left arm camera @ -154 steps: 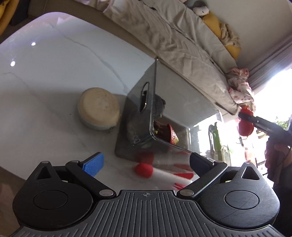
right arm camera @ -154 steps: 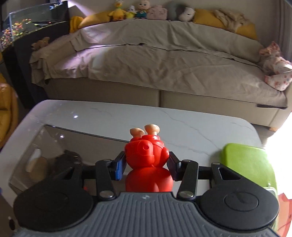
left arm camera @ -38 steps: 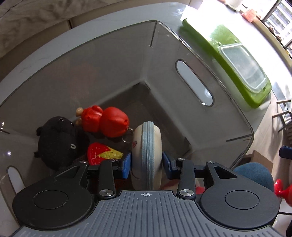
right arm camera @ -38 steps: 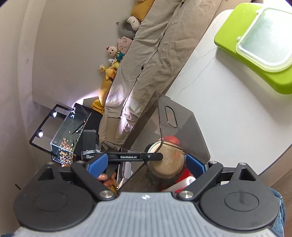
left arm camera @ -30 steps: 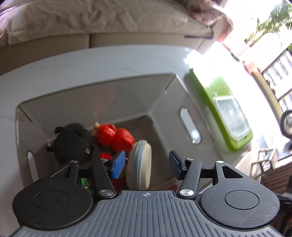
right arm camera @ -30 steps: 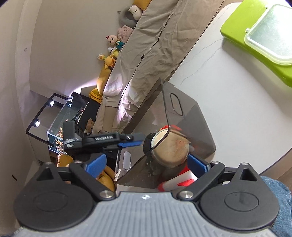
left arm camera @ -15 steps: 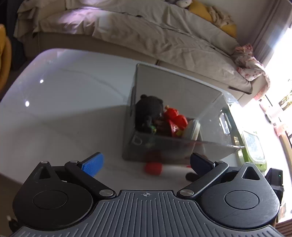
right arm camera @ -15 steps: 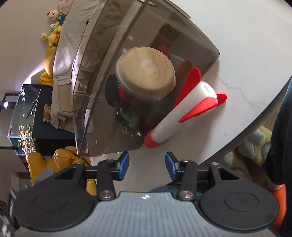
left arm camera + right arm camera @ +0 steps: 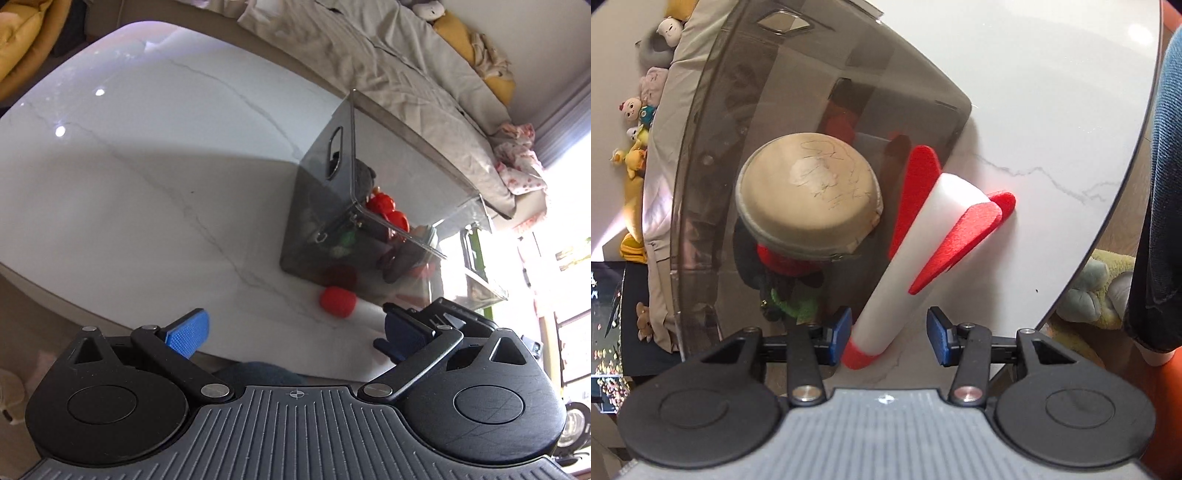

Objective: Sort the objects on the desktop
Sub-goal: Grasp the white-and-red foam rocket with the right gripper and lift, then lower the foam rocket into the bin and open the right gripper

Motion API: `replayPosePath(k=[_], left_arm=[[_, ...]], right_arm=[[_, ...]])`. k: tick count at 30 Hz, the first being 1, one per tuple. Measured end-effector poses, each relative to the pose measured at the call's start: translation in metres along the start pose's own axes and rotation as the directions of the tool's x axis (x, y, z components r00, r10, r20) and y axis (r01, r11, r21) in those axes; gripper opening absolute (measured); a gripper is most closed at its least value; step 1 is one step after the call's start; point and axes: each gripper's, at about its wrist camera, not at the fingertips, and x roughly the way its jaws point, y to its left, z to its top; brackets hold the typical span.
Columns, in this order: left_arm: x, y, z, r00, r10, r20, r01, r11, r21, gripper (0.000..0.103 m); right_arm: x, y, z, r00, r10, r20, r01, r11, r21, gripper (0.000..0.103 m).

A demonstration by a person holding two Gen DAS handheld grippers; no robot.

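A white foam rocket (image 9: pixel 923 240) with red fins and a red nose lies on the marble table (image 9: pixel 1052 92), tight against the smoky clear bin (image 9: pixel 713 147). My right gripper (image 9: pixel 888 336) straddles the rocket's nose end. Its jaws are half closed; the left pad sits right by the foam and the right pad stands apart from it. The bin holds a round beige pouch (image 9: pixel 809 192), a red toy figure (image 9: pixel 388 210) and a black plush. My left gripper (image 9: pixel 293 330) is wide open and holds nothing, over the table's near edge, left of the rocket's nose (image 9: pixel 338 301).
A covered sofa (image 9: pixel 406 66) with plush toys runs behind the table. A person's leg in jeans (image 9: pixel 1167 147) is at the table's edge, with a plush (image 9: pixel 1097 288) on the floor below. White marble stretches left of the bin (image 9: pixel 321 206).
My left gripper let the round pouch go inside the bin, opened wide and drew back to the table's near edge. My right gripper narrowed its jaws and came down onto the rocket's nose.
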Motion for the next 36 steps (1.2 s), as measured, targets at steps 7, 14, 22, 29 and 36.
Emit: replayPosePath(k=[7,14,22,29,36], left_arm=[[0.001,-0.004,-0.004,0.999,0.031,0.007,-0.031,0.999,0.026,0.103],[-0.004,-0.022,-0.005,0.999,0.047,0.027,-0.050,0.995,0.089,0.103],[0.006,-0.041,-0.004,1.000,0.031,-0.005,-0.030,0.991,0.130,0.103],[0.018,-0.063,0.001,1.000,0.009,-0.030,-0.003,0.983,0.182,0.103],[0.027,-0.049,0.001,0.997,0.046,-0.062,-0.037,0.991,0.131,0.103]], right_arm=[[0.009,-0.002,0.004,1.000,0.009,0.030,-0.009,1.000,0.015,0.046],[0.000,-0.005,0.007,0.999,0.039,-0.010,-0.039,0.999,-0.017,0.036],[-0.120,0.043,-0.004,0.979,0.200,0.028,-0.163,0.865,-0.475,0.035],[-0.211,0.163,0.019,0.937,0.306,0.170,-0.028,0.548,-0.836,0.035],[-0.123,0.264,0.039,0.982,-0.086,0.166,0.179,0.168,-0.969,0.035]])
